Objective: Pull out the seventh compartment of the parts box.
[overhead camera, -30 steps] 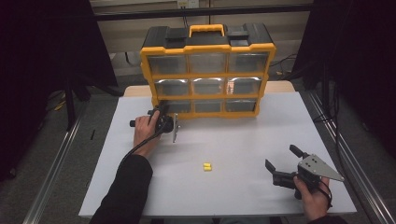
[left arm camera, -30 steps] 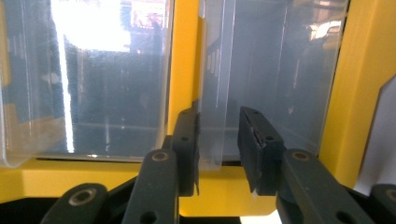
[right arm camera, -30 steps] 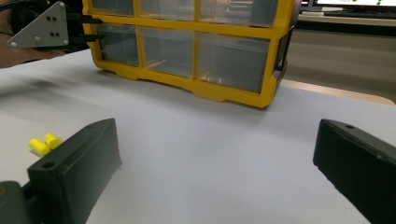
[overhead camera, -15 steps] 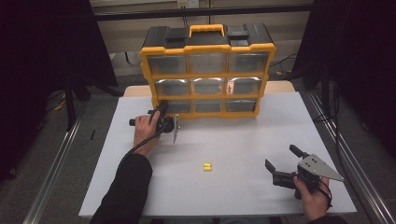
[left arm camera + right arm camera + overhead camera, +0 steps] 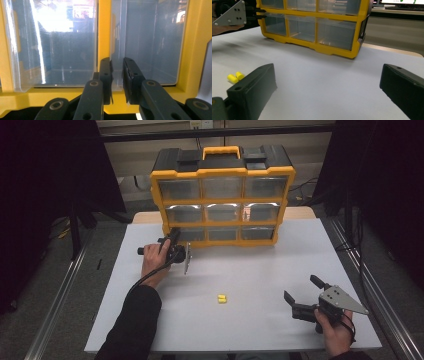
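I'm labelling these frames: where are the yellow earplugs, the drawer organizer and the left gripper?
yellow earplugs [image 5: 222, 298], high view, middle of the pair.
drawer organizer [image 5: 223, 171], high view, top yellow rail.
left gripper [image 5: 117, 80], left gripper view, midway between its fingertips.

The left claw [image 5: 175, 239] tips are hidden against the organizer [image 5: 222, 195] from above. The small yellow pieces [image 5: 222, 298] are too small to identify. The right claw [image 5: 327, 90] is cut off below.
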